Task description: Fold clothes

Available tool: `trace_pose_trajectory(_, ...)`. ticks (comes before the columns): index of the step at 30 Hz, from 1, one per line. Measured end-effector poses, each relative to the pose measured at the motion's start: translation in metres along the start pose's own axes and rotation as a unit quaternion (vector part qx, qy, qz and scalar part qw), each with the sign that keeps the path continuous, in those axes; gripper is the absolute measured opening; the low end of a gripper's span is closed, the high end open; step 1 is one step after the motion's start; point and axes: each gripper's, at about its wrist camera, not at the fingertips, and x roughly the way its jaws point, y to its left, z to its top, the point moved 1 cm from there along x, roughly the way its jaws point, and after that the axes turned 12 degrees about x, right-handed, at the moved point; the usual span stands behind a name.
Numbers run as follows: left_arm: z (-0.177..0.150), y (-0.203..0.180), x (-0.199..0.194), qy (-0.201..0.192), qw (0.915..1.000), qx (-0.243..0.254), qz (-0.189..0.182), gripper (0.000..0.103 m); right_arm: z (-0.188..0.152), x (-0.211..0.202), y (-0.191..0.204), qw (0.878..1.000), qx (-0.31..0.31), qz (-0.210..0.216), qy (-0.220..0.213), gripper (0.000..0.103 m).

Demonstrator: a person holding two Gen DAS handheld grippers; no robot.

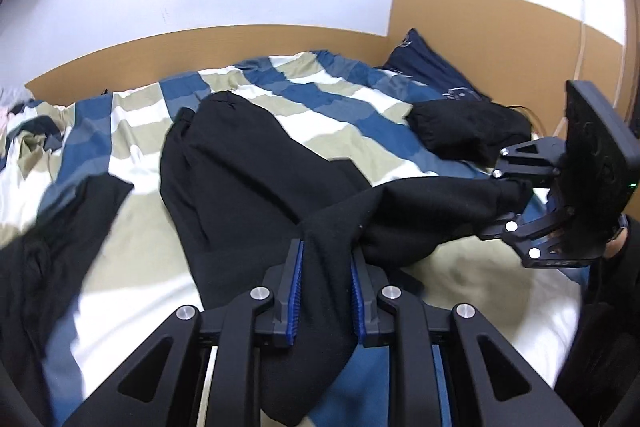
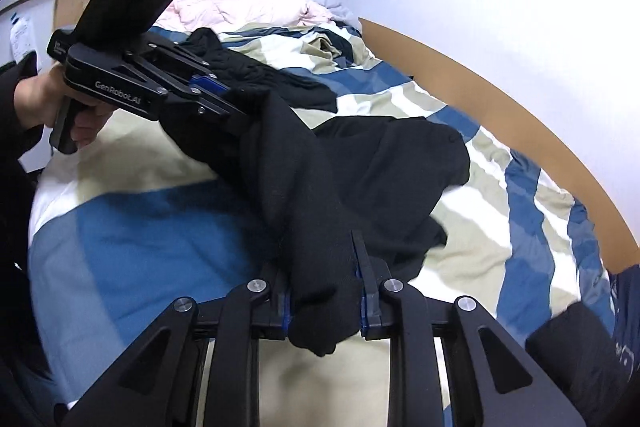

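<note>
Fingers (image 1: 295, 291) of the left gripper (image 1: 326, 291) are closed on one bunched edge of the black garment (image 1: 240, 171), and the right gripper (image 2: 325, 291) clamps another edge between narrow-set fingers (image 2: 370, 291), likely so the cloth hangs taut between two held points. Beyond both grips, the rest of the garment trails onto the striped bedcover (image 1: 340, 99), which serves as the folding surface. Farther back lie a second dark bundle (image 1: 464, 131) and the wooden bed surround (image 1: 200, 43).
</note>
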Motion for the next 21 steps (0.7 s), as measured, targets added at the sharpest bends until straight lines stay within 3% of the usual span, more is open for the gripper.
trace_pose_trajectory(5, 0.051, 0.06, 0.055, 0.023, 0.999, -0.015, 0.036, 0.025, 0.051, 0.045, -0.053, 0.999, 0.029, -0.01, -0.01, 0.023)
trace_pose_trajectory(7, 0.066, 0.086, 0.077, 0.028, 0.9963, -0.04, 0.071, 0.035, 0.066, 0.072, -0.081, 0.998, 0.057, -0.027, -0.012, 0.023)
trace_pose_trajectory(8, 0.07, 0.097, 0.087, 0.035, 0.9926, -0.056, 0.102, 0.053, 0.07, 0.09, -0.096, 0.996, 0.079, -0.046, -0.015, 0.026)
trace_pose_trajectory(9, 0.07, 0.108, 0.096, 0.042, 0.9866, -0.078, 0.137, 0.066, 0.073, 0.109, -0.111, 0.992, 0.104, -0.063, -0.017, 0.03)
trace_pose_trajectory(10, 0.065, 0.116, 0.097, 0.039, 0.9824, -0.101, 0.152, 0.07, 0.068, 0.126, -0.125, 0.988, 0.141, -0.067, -0.007, 0.049)
trace_pose_trajectory(11, 0.059, 0.123, 0.096, 0.035, 0.9778, -0.124, 0.166, 0.074, 0.063, 0.143, -0.139, 0.981, 0.179, -0.07, 0.003, 0.06)
trace_pose_trajectory(12, 0.048, 0.129, 0.089, 0.022, 0.9748, -0.152, 0.162, 0.078, 0.057, 0.158, -0.152, 0.973, 0.219, -0.069, 0.013, 0.061)
trace_pose_trajectory(13, 0.035, 0.134, 0.079, 0.007, 0.9726, -0.175, 0.152, 0.081, 0.044, 0.161, -0.165, 0.96, 0.275, -0.042, 0.019, 0.061)
trace_pose_trajectory(15, 0.005, 0.14, 0.062, -0.009, 0.9666, -0.222, 0.128, 0.086, 0.024, 0.148, -0.175, 0.946, 0.323, -0.012, 0.007, 0.066)
trace_pose_trajectory(18, -0.034, 0.135, 0.061, 0.002, 0.9597, -0.277, 0.046, 0.086, -0.01, 0.116, -0.173, 0.93, 0.364, 0.056, -0.01, 0.081)
trace_pose_trajectory(19, -0.043, 0.132, 0.066, 0.009, 0.9566, -0.291, 0.016, 0.086, -0.018, 0.112, -0.169, 0.928, 0.365, 0.077, -0.006, 0.087)
trace_pose_trajectory(21, -0.055, 0.125, 0.082, 0.013, 0.9518, -0.305, -0.028, 0.086, -0.028, 0.112, -0.153, 0.931, 0.346, 0.113, 0.018, 0.087)
